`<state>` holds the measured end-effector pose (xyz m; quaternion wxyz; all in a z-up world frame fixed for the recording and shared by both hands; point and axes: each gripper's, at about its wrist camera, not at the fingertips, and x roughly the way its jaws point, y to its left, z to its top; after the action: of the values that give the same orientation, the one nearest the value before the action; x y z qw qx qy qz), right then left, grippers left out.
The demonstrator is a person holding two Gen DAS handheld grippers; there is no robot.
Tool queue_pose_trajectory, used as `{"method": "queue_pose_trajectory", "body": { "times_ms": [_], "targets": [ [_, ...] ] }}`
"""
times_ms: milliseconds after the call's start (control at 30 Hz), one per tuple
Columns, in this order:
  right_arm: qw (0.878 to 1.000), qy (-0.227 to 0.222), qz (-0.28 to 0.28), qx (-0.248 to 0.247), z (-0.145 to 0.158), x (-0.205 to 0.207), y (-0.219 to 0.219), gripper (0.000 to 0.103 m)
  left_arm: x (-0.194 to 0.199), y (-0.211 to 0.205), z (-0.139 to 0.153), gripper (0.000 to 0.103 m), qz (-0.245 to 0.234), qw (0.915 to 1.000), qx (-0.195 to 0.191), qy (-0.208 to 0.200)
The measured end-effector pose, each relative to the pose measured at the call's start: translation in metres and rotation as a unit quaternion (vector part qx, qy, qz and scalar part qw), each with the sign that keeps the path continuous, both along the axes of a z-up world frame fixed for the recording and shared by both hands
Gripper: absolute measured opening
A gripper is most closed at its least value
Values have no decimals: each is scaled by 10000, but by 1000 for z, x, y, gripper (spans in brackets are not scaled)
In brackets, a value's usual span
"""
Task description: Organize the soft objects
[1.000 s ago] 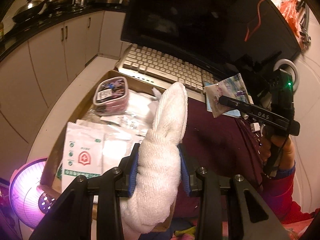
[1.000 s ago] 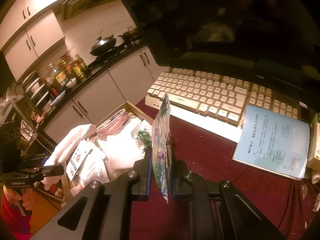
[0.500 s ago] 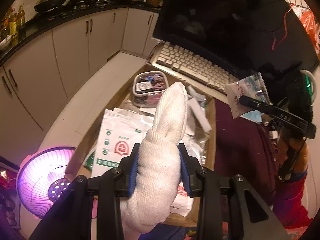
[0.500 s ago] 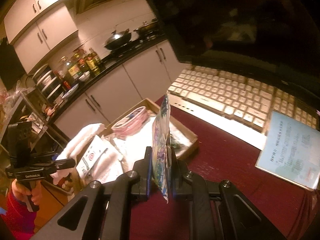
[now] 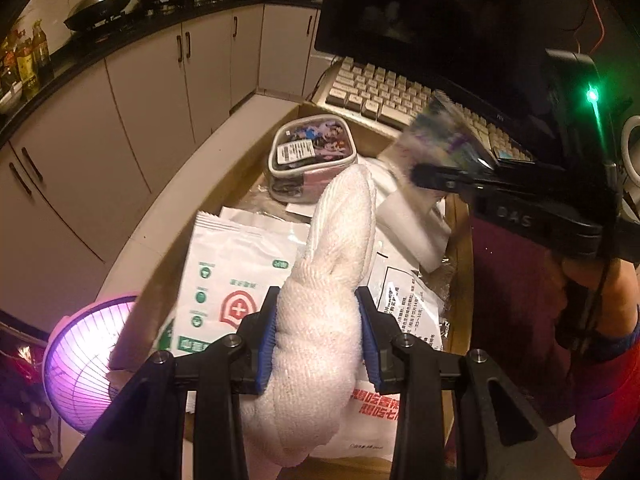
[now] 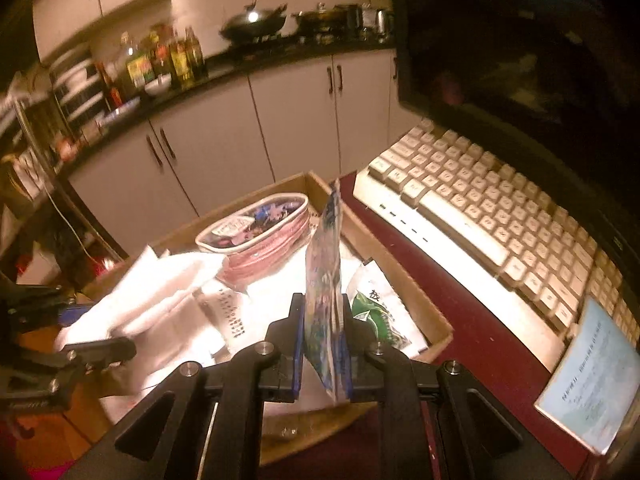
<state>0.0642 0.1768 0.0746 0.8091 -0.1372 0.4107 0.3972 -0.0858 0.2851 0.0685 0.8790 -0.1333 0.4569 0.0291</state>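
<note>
My left gripper (image 5: 318,334) is shut on a rolled white towel (image 5: 332,280), which hangs over a shallow cardboard box (image 5: 460,248). The same towel (image 6: 152,300) shows at the left of the right wrist view, above that box (image 6: 400,276). My right gripper (image 6: 322,344) is shut on a thin colourful packet (image 6: 324,280) held edge-on over the box's right side. In the left wrist view the packet (image 5: 444,136) is blurred above the box's far right corner. Inside the box lie white packets (image 5: 228,280) and a pink-rimmed tub (image 5: 312,152).
A cream keyboard (image 6: 488,216) and a dark monitor (image 6: 520,40) stand on the maroon table right of the box. A light blue booklet (image 6: 592,380) lies near the keyboard. A glowing pink fan (image 5: 80,360) sits low left. Kitchen cabinets (image 5: 140,92) run behind.
My right gripper has swung left with the packet, from over the maroon table to over the box. My left gripper has dropped a little closer to the box with the towel.
</note>
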Motion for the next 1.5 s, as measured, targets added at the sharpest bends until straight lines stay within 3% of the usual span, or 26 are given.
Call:
{"method": "queue_pose_trajectory", "body": {
  "times_ms": [233, 300, 367, 567, 700, 867, 1000, 1067, 1233, 1400, 1500],
  "targets": [
    [9999, -131, 61, -6, -3, -4, 9, 20, 3, 1, -4, 36, 14, 9999, -170, 5],
    [9999, -44, 122, 63, -3, -6, 7, 28, 2, 3, -4, 37, 41, 9998, -217, 3],
    [9997, 37, 172, 140, -5, -7, 6, 50, 1, 5, -3, 37, 84, 9995, -300, 0],
    [9995, -52, 288, 97, -3, -18, 9, 54, -4, 5, -5, 40, 120, 9992, -386, 23],
    [9994, -104, 301, 136, 2, -24, 5, 59, -8, 5, -3, 55, 159, 9990, -428, -1],
    [9993, -126, 274, 200, 7, -29, -2, 61, -13, 6, -2, 60, 209, 9987, -472, -9],
    [9992, -115, 249, 294, 11, -32, -9, 65, -20, 6, 5, 77, 234, 9981, -553, -144],
    [9988, -74, 225, 421, 15, -35, -15, 74, -26, 6, 11, 86, 273, 9980, -507, -244],
    [9979, -65, 111, 638, 25, -45, -35, 93, -43, 0, 32, 93, 360, 9977, -121, -565],
    [9991, 126, -50, 407, 23, -49, -44, 97, -62, -10, 47, 99, 454, 9937, 385, -949],
    [9995, 159, 37, 286, 21, -54, -44, 103, -68, -9, 49, 103, 517, 9927, 405, -1013]
  ]
}}
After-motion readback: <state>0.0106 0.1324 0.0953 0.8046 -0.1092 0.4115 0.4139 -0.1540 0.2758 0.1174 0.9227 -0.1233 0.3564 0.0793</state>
